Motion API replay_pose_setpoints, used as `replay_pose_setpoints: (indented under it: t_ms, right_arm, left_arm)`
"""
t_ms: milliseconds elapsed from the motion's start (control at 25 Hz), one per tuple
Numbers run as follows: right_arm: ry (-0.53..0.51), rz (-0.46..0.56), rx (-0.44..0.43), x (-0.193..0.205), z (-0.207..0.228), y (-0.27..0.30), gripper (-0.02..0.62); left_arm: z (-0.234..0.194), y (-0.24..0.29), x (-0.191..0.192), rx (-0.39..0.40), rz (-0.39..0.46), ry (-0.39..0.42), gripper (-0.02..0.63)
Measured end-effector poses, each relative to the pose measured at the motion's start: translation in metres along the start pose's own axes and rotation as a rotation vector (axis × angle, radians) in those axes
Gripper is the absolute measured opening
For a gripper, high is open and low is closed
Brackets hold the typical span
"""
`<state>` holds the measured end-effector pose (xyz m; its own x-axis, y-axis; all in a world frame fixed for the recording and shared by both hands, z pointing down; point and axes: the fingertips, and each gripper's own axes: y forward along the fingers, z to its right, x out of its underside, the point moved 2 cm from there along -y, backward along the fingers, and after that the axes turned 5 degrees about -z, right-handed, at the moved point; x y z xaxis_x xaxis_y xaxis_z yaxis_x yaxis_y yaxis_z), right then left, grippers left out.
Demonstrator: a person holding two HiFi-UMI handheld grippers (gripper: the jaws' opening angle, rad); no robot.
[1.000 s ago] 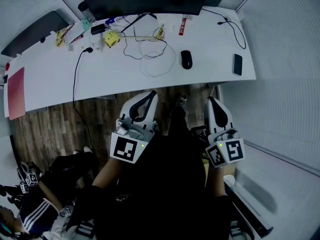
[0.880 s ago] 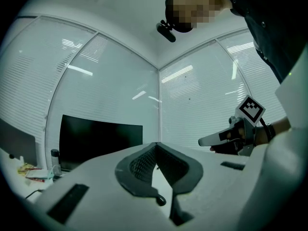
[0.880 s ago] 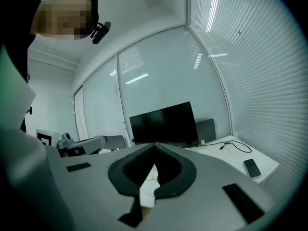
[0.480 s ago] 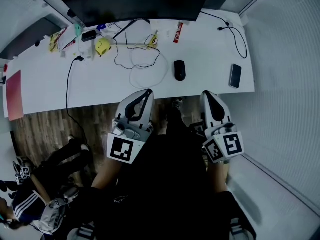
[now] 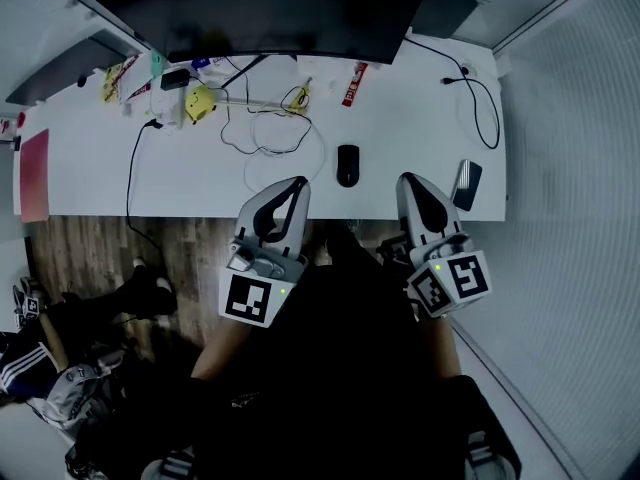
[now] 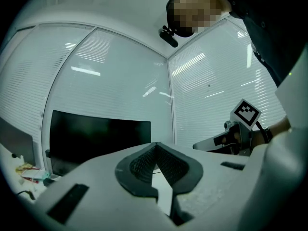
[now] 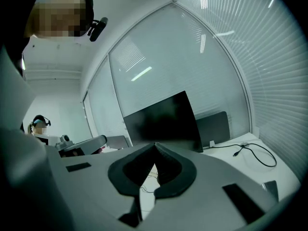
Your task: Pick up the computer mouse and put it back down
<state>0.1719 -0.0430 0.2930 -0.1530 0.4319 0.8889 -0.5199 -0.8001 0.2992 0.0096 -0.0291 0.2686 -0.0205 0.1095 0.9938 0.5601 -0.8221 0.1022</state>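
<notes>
I am bringing both tongs closer to the surface point(image 5: 90, 173) than before. My left tongs point(image 5: 299, 183) and right tongs point(image 5: 409, 179) are clenched, empty. The mouse point(image 5: 347, 165) is lying on the surface, just ahead between them.

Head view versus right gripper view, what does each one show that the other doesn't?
Only the head view shows the wooden floor and the pink folder. Only the right gripper view shows the head camera. Both show the monitor, the desk, the black cable, the left gripper and the right gripper.
</notes>
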Motion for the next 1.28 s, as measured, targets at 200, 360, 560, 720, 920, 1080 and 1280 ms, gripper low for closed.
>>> replay_pose_setpoints:
  t_ms: [200, 360, 560, 720, 920, 1080, 1280]
  right_arm:
    - [-0.021, -0.026, -0.05, -0.007, 0.021, 0.021, -0.002]
    - [-0.018, -0.06, -0.058, 0.001, 0.028, 0.034, -0.002]
    - [-0.025, -0.109, -0.015, 0.012, 0.035, 0.05, -0.002]
    - [-0.01, -0.142, 0.073, 0.022, 0.043, 0.061, -0.002]
    - [0.042, -0.213, 0.147, 0.048, 0.051, 0.08, -0.002]
    - [0.066, -0.254, 0.205, 0.069, 0.059, 0.094, -0.002]
    - [0.121, -0.317, 0.263, 0.095, 0.063, 0.11, -0.001]
  left_arm:
    - [-0.002, 0.022, 0.007, -0.052, -0.01, 0.0, 0.002]
    - [-0.001, 0.028, 0.021, -0.057, -0.034, -0.005, 0.002]
    - [-0.013, 0.041, 0.036, -0.023, -0.056, -0.027, 0.002]
    - [-0.02, 0.053, 0.05, 0.047, -0.083, -0.055, 0.002]
    - [-0.03, 0.071, 0.068, 0.166, -0.127, -0.059, 0.002]
    - [-0.04, 0.082, 0.073, 0.218, -0.139, -0.06, 0.002]
    - [-0.054, 0.09, 0.076, 0.261, -0.149, -0.075, 0.002]
